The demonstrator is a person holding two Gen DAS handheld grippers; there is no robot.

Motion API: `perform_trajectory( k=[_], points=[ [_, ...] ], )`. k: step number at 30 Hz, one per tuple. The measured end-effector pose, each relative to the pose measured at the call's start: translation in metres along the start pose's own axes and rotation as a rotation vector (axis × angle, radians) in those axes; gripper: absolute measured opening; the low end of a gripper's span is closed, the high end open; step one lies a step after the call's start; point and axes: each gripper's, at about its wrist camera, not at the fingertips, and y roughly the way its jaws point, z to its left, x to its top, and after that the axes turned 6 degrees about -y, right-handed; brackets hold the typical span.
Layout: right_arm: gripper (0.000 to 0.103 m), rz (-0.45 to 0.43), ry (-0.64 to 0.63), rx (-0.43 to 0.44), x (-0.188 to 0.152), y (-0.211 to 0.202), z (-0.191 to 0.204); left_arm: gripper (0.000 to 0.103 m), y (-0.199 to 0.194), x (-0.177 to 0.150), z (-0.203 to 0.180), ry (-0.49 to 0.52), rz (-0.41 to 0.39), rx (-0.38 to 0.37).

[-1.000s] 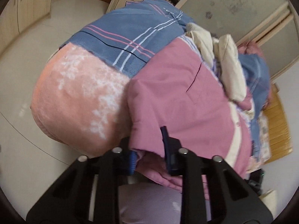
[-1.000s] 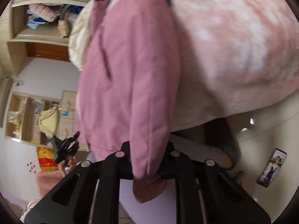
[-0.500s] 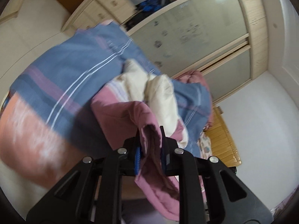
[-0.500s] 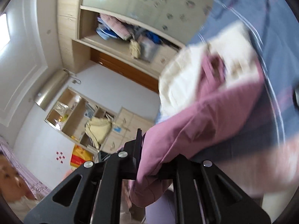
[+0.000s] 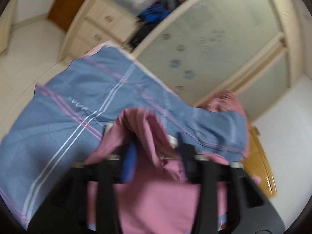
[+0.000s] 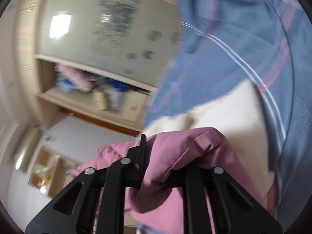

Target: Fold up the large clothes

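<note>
A pink padded garment (image 5: 156,195) with a cream lining (image 6: 224,117) lies over a blue plaid bed sheet (image 5: 68,107). In the blurred left wrist view, my left gripper (image 5: 157,154) has its jaws wide apart and opening. A fold of the pink cloth is draped loosely between them, and the blue pads do not press on it. In the right wrist view, my right gripper (image 6: 167,156) still has a bunch of the pink garment (image 6: 185,148) between its fingers. Those jaws are starting to open. Cloth hides the right finger.
Behind the bed stands a pale wardrobe with frosted sliding doors (image 5: 204,48), drawers (image 5: 97,25) and an open shelf of clothes (image 6: 87,89). A wooden board (image 5: 259,165) lies at the bed's right. Pale floor (image 5: 29,48) shows at the left, and wall cubbies (image 6: 44,171) at the lower left.
Both grippers rose and swung forward over the bed, carrying the pink garment. The left jaws, clamped on the cloth before, now stand apart. The peach blanket has left the view.
</note>
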Motion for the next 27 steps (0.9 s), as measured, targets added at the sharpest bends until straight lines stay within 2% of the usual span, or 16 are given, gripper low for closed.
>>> perform_trajectory(
  k=[1, 3, 5, 6, 8, 10, 12, 13, 15, 17, 18, 19, 21, 22, 25, 27],
  points=[
    [0.024, 0.024, 0.036, -0.026, 0.001, 0.009, -0.015, 0.075, 0.008, -0.003, 0.010, -0.039, -0.024, 0.038],
    [0.031, 0.064, 0.124, -0.050, 0.000, 0.021, -0.047, 0.075, 0.016, -0.015, 0.029, -0.112, -0.075, 0.087],
    [0.033, 0.067, 0.162, -0.017, -0.002, 0.020, -0.067, 0.075, 0.005, -0.035, 0.039, -0.143, -0.135, 0.088],
    [0.038, 0.072, 0.156, 0.001, 0.000, 0.017, -0.071, 0.075, 0.000, -0.043, 0.035, -0.127, -0.174, 0.090],
    [0.063, 0.067, 0.128, 0.013, 0.004, 0.008, -0.067, 0.076, -0.012, -0.071, 0.021, -0.008, -0.213, 0.112],
    [0.092, -0.016, 0.071, -0.013, 0.004, -0.016, -0.047, 0.077, -0.010, -0.097, 0.005, 0.109, -0.207, 0.123],
    [0.102, -0.153, -0.017, -0.100, 0.009, -0.047, -0.026, 0.078, 0.000, -0.120, -0.013, 0.229, -0.187, 0.136],
    [0.102, -0.199, -0.064, -0.111, 0.008, -0.059, -0.015, 0.078, 0.006, -0.130, -0.021, 0.282, -0.183, 0.152],
    [0.102, -0.179, -0.196, -0.174, -0.001, -0.062, 0.015, 0.078, 0.018, -0.151, -0.038, 0.421, -0.195, 0.204],
    [0.093, -0.111, -0.371, -0.274, -0.021, -0.043, 0.048, 0.078, 0.035, -0.167, -0.051, 0.553, -0.197, 0.271],
    [0.081, -0.066, -0.468, -0.325, -0.035, -0.027, 0.066, 0.078, 0.044, -0.170, -0.055, 0.589, -0.191, 0.304],
    [0.069, -0.036, -0.531, -0.352, -0.045, -0.014, 0.078, 0.078, 0.055, -0.171, -0.057, 0.605, -0.172, 0.341],
    [0.052, 0.046, -0.670, -0.384, -0.072, 0.028, 0.107, 0.078, 0.069, -0.173, -0.057, 0.593, -0.116, 0.383],
    [0.048, 0.099, -0.736, -0.388, -0.087, 0.054, 0.120, 0.078, 0.076, -0.173, -0.054, 0.580, -0.099, 0.400],
    [0.047, 0.172, -0.893, -0.416, -0.120, 0.119, 0.147, 0.083, 0.100, -0.164, -0.037, 0.545, -0.063, 0.432],
    [0.047, 0.218, -0.942, -0.416, -0.132, 0.155, 0.157, 0.085, 0.110, -0.158, -0.024, 0.510, -0.040, 0.430]
  ],
)
